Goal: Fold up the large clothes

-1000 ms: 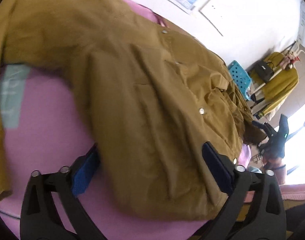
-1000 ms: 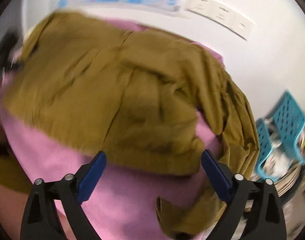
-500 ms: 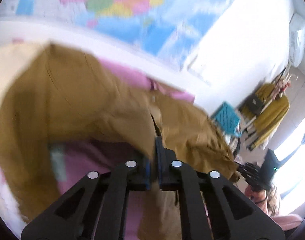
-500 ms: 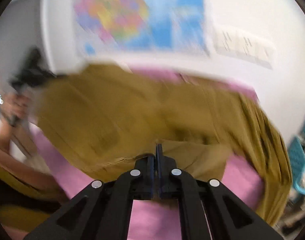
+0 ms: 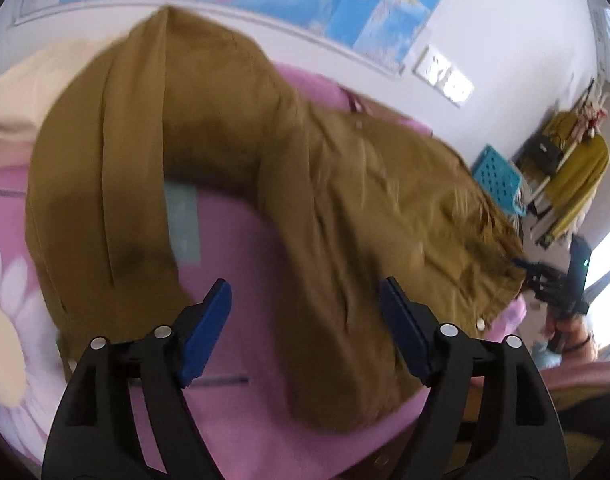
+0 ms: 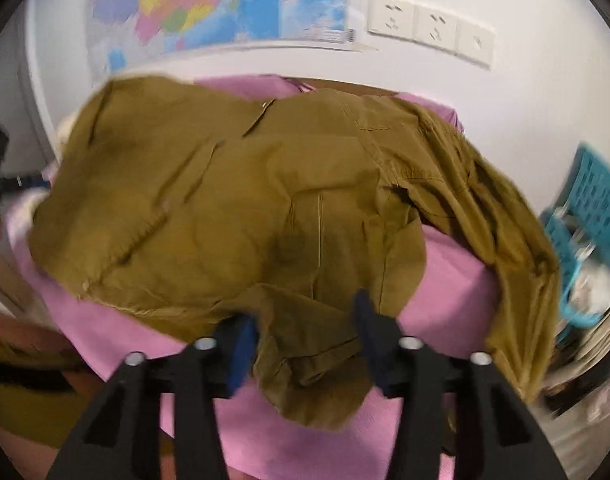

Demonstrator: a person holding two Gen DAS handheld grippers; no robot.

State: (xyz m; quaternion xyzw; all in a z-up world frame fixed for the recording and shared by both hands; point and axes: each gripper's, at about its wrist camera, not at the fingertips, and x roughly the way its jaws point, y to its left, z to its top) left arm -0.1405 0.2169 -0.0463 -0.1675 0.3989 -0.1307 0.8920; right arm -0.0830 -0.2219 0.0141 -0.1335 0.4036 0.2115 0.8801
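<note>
Mustard jacket (image 5: 345, 200) sprawled over pink sheet (image 5: 241, 280), bunched and creased, one broad flap (image 5: 105, 184) arching up and round at left, leaving a bare pink hollow in the middle. From the right wrist: jacket (image 6: 233, 216) covering most of the sheet (image 6: 453, 280), near hem crumpled at the front edge, one sleeve (image 6: 517, 264) trailing over the right edge toward a blue basket (image 6: 593, 208). Left tongs (image 5: 305, 324) spread and opening, pads over bare pink, jacket edge just past the right pad, nothing pinched. Right tongs (image 6: 301, 340) opening, crumpled hem lying between the pads; contact with the pads hard to tell through blur. Free pink strip along the near edge. Wall map (image 6: 225, 0) and sockets (image 6: 429, 24) behind.
</note>
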